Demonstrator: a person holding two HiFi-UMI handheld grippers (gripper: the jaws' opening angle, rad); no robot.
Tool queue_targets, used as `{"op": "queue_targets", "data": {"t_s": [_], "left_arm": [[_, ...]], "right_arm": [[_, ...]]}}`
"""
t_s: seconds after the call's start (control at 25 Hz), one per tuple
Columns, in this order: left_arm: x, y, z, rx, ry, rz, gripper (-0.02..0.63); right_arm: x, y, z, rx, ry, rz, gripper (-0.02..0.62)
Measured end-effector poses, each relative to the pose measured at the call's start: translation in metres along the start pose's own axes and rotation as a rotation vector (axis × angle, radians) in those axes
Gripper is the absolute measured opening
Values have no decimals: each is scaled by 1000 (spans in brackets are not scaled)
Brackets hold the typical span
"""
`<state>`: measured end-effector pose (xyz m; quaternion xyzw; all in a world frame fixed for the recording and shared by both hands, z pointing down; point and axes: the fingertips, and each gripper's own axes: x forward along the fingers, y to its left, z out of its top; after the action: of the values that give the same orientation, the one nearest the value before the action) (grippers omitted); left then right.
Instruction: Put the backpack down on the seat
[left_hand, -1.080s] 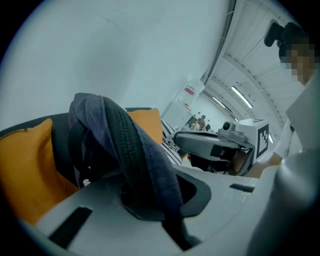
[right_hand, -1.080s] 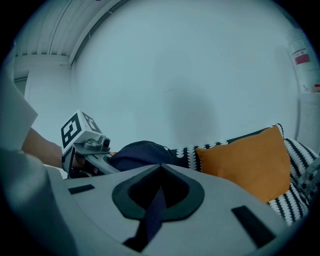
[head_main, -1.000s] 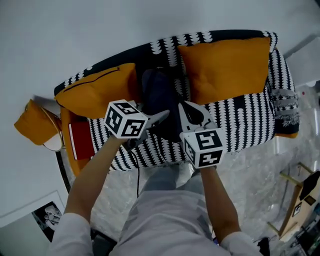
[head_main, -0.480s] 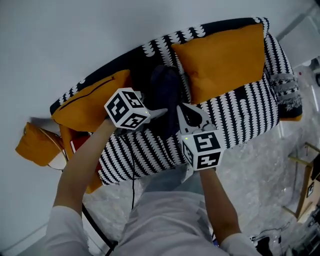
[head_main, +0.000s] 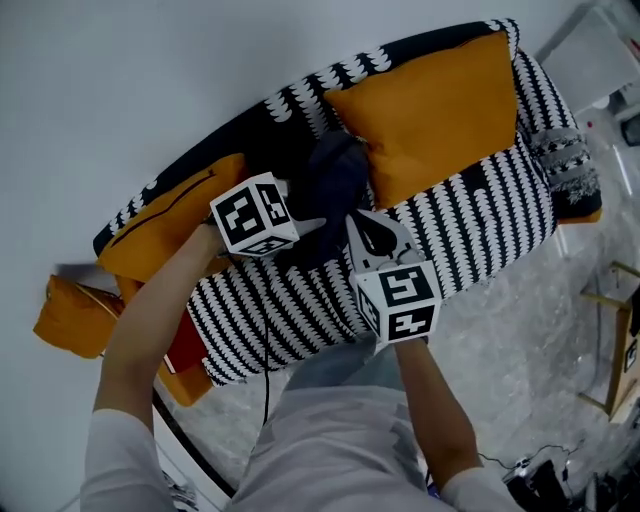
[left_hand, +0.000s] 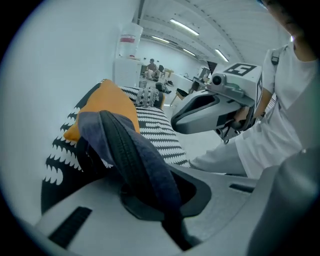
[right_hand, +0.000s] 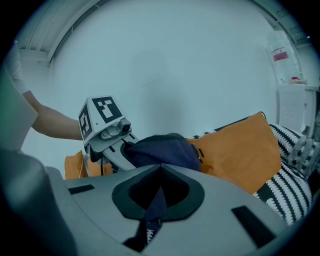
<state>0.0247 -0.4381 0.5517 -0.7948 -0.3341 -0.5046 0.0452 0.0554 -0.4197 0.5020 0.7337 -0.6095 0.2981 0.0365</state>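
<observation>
No legible text or labels

Dark navy backpack upright on the striped seat.

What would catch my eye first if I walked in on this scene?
Most likely the sofa, loud in its black-and-white pattern, with bright orange cushions propped against its back. At its middle, a dark blue backpack is pinched by its straps in the left claw and the right claw, each carrying a black-and-white marker cube.
</observation>
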Motion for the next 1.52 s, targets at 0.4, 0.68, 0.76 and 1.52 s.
{"op": "queue_targets", "data": {"t_s": [0.4,0.68,0.76,1.52], "left_arm": [[16,30,-19,162,141,19,9],[23,62,-33,80,132,90,9],[23,70,-36,49,123,115,9],[17,140,-76,-369,47,386,14]], "right_arm": [[11,-11,-8,15,12,-24,2],[19,-9,-14,15,26,-17,2],[22,-7,-15,13,29,-12,2],[50,-2,-12,2,53,18,2]]}}
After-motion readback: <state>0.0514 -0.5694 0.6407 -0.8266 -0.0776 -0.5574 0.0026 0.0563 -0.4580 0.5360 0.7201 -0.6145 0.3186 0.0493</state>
